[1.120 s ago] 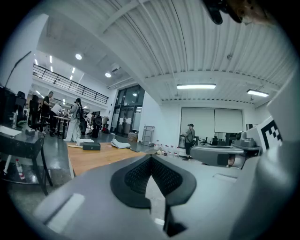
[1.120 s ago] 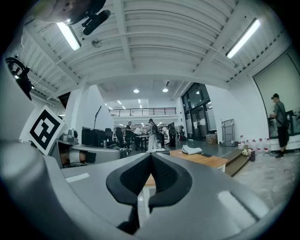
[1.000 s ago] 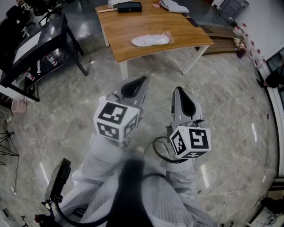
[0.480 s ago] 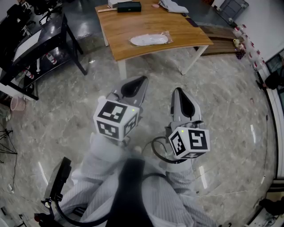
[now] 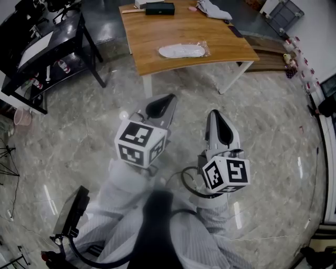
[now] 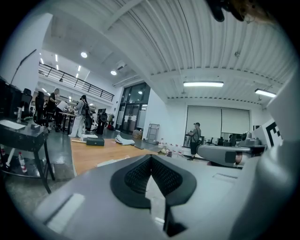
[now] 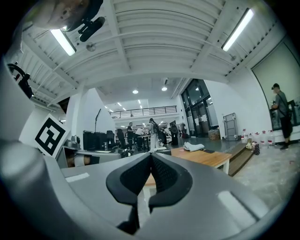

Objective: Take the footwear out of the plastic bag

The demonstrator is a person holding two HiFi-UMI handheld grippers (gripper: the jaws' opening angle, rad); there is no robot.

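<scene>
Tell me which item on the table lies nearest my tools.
The white footwear in the clear plastic bag, by the table's front edge; the black box and white cloth sit at the far edge.

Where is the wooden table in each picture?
Head view: the wooden table is at the top, in the middle.
Left gripper view: it sits left of the middle, a bit low.
Right gripper view: it sits just right of the middle.
Shared landmark: the white cloth lying on the table.
</scene>
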